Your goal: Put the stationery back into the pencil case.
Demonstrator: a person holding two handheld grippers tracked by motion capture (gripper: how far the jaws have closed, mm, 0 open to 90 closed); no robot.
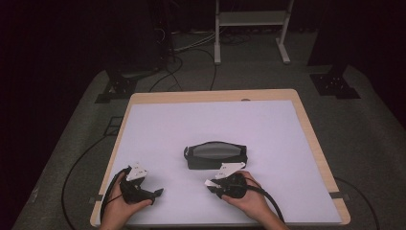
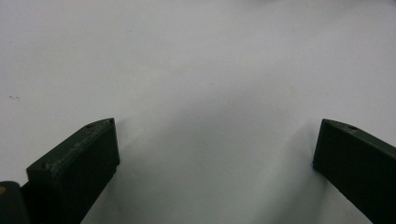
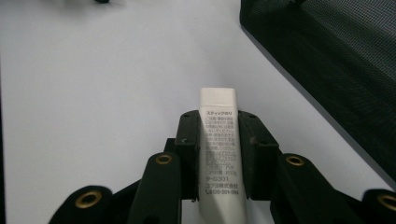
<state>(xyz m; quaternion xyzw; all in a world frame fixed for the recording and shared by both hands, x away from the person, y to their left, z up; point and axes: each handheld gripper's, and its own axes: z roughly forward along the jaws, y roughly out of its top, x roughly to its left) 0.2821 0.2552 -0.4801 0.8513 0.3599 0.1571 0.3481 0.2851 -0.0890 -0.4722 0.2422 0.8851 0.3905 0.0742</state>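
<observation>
A black mesh pouch (image 1: 215, 155) lies flat in the middle of the white mat, and its mesh wall (image 3: 327, 60) runs along the right of the right gripper view. My right gripper (image 1: 214, 186) sits just in front of the pouch, pointing left. It (image 3: 218, 116) is shut on a white glue stick (image 3: 218, 154) with printed text, whose end pokes out past the jaws just above the mat. My left gripper (image 1: 155, 194) rests at the front left of the mat. Its jaws (image 2: 217, 123) stand wide open over bare mat with nothing between them.
A white mat (image 1: 191, 129) covers most of the wooden table (image 1: 311, 139). Cables trail from both grippers off the front edge. Beyond the table stand a white frame (image 1: 251, 28) and black stand feet (image 1: 335, 84) on grey floor.
</observation>
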